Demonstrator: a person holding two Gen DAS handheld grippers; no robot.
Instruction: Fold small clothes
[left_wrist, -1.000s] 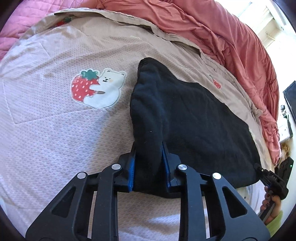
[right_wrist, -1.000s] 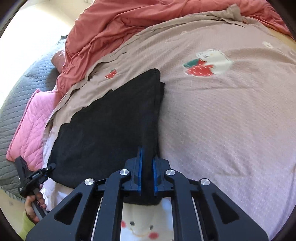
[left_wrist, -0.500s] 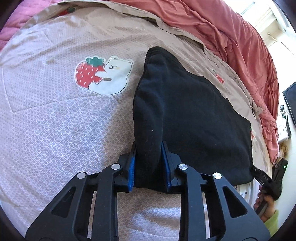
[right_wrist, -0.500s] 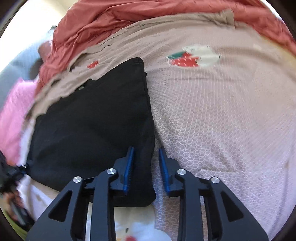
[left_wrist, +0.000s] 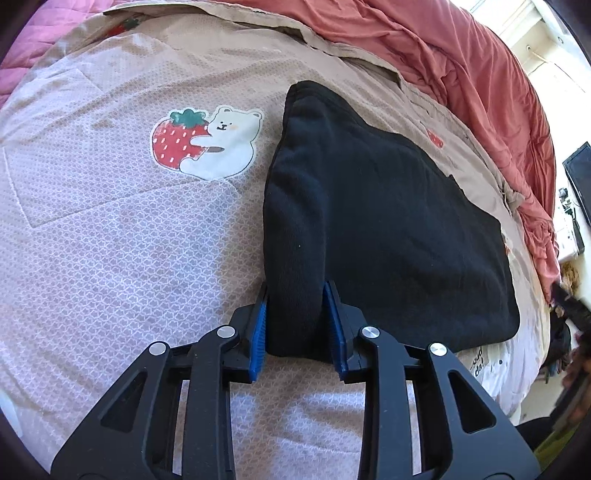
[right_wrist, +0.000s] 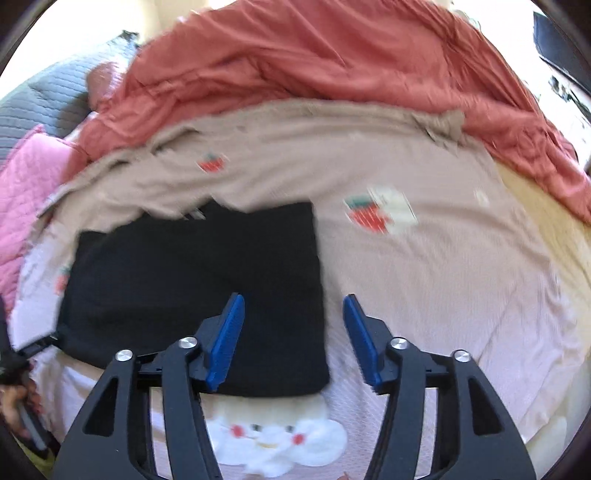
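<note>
Over bed (left_wrist: 110, 258): L gripper (left_wrist: 297, 325) pinching black garment (left_wrist: 388, 229), opening; R gripper (right_wrist: 293, 332) opening, clear.

Left claw (left_wrist: 295, 325): black angular frame, triangular cutouts, 4 silver screws, blue ribbed pads (left_wrist: 259, 328). Right claw (right_wrist: 293, 339): same build.

Counts: one black garment (left_wrist: 388, 229) folded on the bed. One beige bedspread (left_wrist: 110, 258) under it, one rust-red blanket (right_wrist: 332, 62) bunched behind. One pink quilted pillow (right_wrist: 26, 177), one grey pillow (right_wrist: 48, 96). Prints on the bedspread: one bear hugging a strawberry (left_wrist: 207, 140), two small strawberries (left_wrist: 435, 137) in the left wrist view, one white bear face (right_wrist: 273, 432). Two grippers: left gripper (left_wrist: 298, 325), right gripper (right_wrist: 293, 336).
</note>
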